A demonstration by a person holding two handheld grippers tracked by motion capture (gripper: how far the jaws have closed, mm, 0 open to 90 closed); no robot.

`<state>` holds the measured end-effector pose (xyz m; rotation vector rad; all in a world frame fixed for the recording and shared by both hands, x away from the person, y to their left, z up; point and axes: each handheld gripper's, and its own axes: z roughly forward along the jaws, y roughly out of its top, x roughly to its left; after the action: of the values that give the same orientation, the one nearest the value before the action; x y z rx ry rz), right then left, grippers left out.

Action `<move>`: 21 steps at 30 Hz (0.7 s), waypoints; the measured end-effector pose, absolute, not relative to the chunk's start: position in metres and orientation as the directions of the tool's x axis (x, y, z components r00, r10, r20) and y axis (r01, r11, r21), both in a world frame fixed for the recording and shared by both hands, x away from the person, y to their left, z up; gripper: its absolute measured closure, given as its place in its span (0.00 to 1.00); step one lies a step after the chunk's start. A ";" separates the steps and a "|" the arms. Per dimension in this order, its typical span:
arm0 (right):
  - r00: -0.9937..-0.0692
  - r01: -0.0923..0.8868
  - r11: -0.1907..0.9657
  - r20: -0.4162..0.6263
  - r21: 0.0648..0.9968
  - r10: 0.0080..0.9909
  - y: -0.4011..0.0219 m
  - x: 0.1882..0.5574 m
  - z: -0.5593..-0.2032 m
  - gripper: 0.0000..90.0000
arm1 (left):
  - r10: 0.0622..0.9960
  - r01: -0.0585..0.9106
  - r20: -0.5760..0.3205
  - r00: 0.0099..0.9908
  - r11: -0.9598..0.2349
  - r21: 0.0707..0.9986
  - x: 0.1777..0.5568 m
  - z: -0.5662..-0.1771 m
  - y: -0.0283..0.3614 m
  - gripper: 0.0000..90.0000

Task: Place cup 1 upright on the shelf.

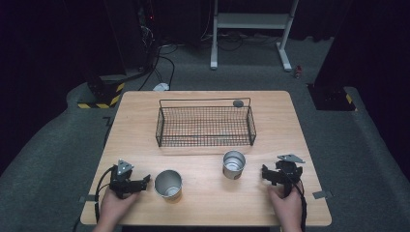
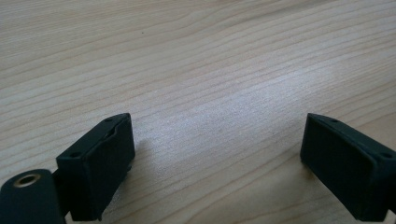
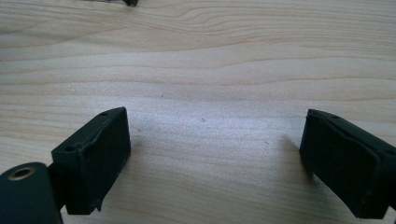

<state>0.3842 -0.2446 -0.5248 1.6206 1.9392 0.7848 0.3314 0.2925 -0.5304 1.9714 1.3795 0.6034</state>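
1. The left claw (image 1: 146, 181) rests on the near left part of the table (image 1: 203, 208), held by the person's left hand (image 1: 114, 203). Its jaws stand wide apart with only bare wood between them.
2. One metal cup (image 1: 168, 184) stands upright just right of the left claw, not touching it.
3. The right claw (image 1: 265, 174) rests on the near right part, held by the right hand (image 1: 286, 205). Its jaws are also wide apart and hold nothing.
4. A second metal cup (image 1: 234, 165) stands upright to the left of the right claw, near but apart.
5. A black wire basket (image 1: 205, 126) sits farther back, in the middle of the table.
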 end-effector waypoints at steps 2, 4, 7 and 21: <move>-0.181 0.700 0.138 -0.012 0.701 0.983 -0.244 0.381 -0.525 0.09 | 0.939 0.641 0.004 0.343 -0.237 0.730 0.331 -0.530 0.293 0.11; -0.207 0.695 0.157 -0.014 0.702 0.978 -0.243 0.378 -0.525 0.09 | 0.939 0.644 0.003 0.343 -0.237 0.728 0.333 -0.531 0.292 0.10; -0.225 0.694 0.168 -0.012 0.700 0.974 -0.242 0.372 -0.525 0.09 | 0.941 0.648 0.002 0.339 -0.235 0.724 0.333 -0.530 0.291 0.09; -0.288 0.681 0.216 -0.014 0.699 0.958 -0.241 0.363 -0.525 0.09 | 0.934 0.645 0.007 0.357 -0.252 0.722 0.337 -0.530 0.289 0.07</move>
<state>0.3630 -0.2406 -0.5249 1.5132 2.0479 0.8228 0.3369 0.2892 -0.5305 1.9925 1.3670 0.5916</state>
